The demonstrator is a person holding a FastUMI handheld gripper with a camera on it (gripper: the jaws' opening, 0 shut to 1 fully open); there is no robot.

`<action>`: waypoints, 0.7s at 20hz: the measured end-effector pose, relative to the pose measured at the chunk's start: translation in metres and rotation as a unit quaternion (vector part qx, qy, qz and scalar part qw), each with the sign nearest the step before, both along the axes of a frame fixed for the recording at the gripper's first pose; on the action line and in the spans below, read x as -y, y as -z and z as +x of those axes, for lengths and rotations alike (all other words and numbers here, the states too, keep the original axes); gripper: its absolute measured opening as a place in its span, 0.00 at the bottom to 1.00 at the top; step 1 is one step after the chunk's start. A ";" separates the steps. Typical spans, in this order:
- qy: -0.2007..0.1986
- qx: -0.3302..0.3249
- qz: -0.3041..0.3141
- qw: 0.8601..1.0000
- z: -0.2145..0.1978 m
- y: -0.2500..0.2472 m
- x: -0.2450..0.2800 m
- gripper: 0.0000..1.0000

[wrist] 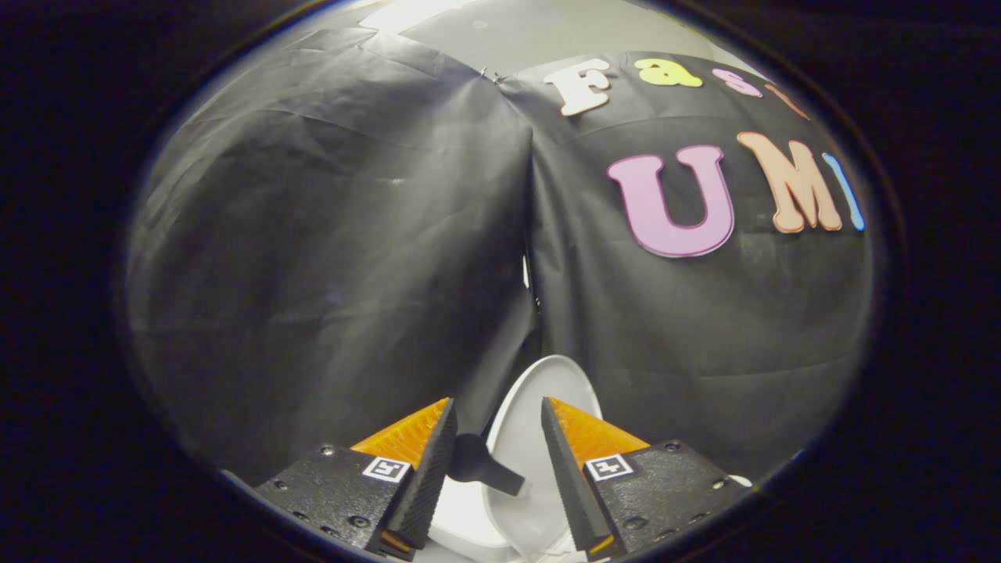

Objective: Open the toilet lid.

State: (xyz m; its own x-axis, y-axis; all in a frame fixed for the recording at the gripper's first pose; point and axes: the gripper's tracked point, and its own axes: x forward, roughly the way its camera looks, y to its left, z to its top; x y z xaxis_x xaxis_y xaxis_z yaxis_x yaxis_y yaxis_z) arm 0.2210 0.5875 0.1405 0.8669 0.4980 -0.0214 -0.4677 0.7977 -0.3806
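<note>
Black cloth wall (pixel 328 234), raised toilet lid (pixel 539 422) between open tool (pixel 496 422) fingers

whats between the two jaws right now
In the gripper view, the open gripper has the raised white toilet lid in the gap between its jaws, along with a dark hinge-like piece. Neither jaw presses on the lid.

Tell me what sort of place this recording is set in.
Probably a staged bathroom corner in a recording booth, not a real bathroom. A white toilet lid stands raised just ahead of the open hand-held gripper, whose fingers touch nothing, and black cloth walls hang behind it.
</note>
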 end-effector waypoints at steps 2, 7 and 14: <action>0.003 0.017 0.007 1.000 -0.006 -0.018 0.012 0.69; 0.004 0.034 0.003 0.999 -0.022 -0.052 0.060 0.75; 0.063 0.083 0.007 0.994 -0.046 -0.112 0.184 0.79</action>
State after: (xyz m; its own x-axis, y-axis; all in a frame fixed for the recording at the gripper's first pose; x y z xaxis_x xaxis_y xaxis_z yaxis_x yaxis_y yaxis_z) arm 0.1746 0.4036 0.2521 0.9138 0.3835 0.1340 -0.2944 0.8524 -0.4322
